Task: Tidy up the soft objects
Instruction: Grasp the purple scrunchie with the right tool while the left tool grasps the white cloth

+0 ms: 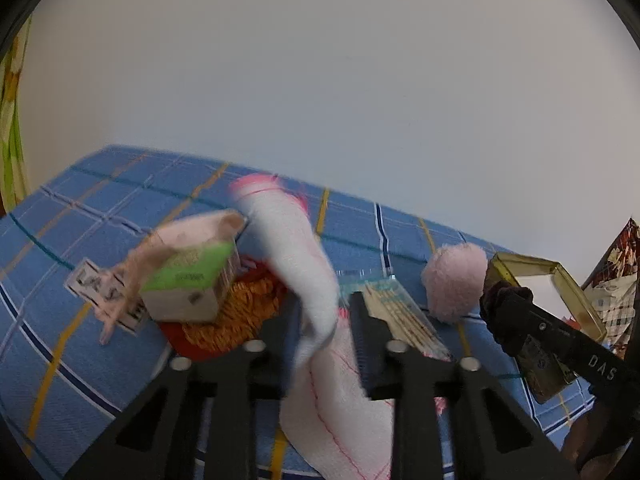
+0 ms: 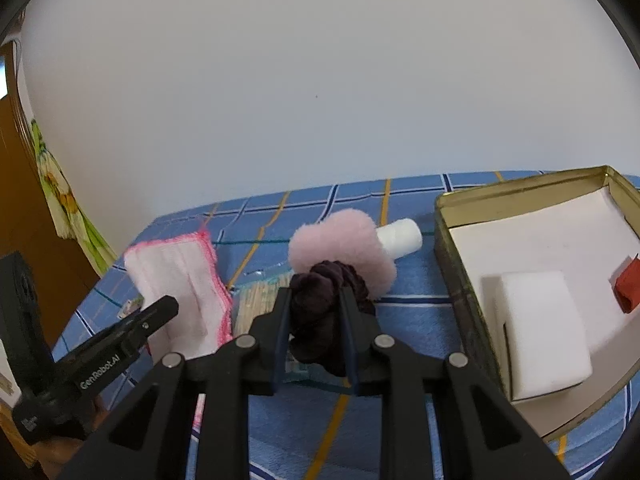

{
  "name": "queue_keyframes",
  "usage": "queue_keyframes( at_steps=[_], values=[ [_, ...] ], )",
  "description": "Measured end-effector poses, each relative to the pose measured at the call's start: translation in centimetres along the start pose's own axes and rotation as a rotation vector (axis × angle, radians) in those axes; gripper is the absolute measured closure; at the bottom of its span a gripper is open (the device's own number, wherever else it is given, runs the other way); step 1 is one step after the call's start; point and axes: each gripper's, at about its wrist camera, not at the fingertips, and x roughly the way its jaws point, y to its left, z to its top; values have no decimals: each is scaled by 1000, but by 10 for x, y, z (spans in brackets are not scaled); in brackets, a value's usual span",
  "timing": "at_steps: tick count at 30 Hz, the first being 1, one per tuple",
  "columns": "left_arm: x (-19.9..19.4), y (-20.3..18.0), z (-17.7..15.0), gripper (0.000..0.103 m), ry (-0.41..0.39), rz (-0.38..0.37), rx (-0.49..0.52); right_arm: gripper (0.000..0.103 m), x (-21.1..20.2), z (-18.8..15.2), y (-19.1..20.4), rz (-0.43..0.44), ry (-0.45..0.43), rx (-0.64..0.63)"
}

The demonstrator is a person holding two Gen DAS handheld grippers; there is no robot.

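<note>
**Two soft items gripped, tin only partly filled**

The left gripper [image 1: 324, 320] has its fingers narrowed on a white terry cloth with pink stitched edging [image 1: 296, 248], which hangs lifted above the blue checked tablecloth [image 1: 120, 208]. The right gripper [image 2: 314, 308] is clamped on a dark purple velvet scrunchie [image 2: 320, 296], just left of the open gold metal tin [image 2: 460, 264].

Already in the tin: a white foam block [image 2: 540, 328] near, and a red item [image 2: 628, 284] at the right wall.

Outstanding, in my judgement: both held items, plus the fluffy pink pom-pom [image 2: 340, 240] and the white roll [image 2: 402, 236] behind it, remain outside the tin.
</note>
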Motion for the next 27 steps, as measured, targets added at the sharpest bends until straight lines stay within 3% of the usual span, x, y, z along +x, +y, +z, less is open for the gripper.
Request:
queue_keyframes(
  at_steps=[2,5,8,11,17,18,21,27],
  values=[
    [-7,-1,2,84,-43,3,12,80,-5,1,-1,24,-12,3],
    [-6,-3,2,84,-38,-11,19,80,-8,2,0,50,-26,1],
    [1,-4,0,84,8,-31,29,80,-10,2,4,52,-38,-13],
    [14,3,-3,84,96,-68,-23,80,-5,2,8,33,-30,-22],
    [32,0,-8,67,203,-87,-38,80,-2,3,6,35,-21,-20],
    [34,0,-8,58,216,-87,-35,80,-2,4,6,40,-23,-17],
    [33,5,-8,43,216,-39,-49,80,-4,5,2,68,-31,-2],
    [36,13,-10,42,241,-27,-87,80,-5,5,2,61,-33,-4]
  ],
)
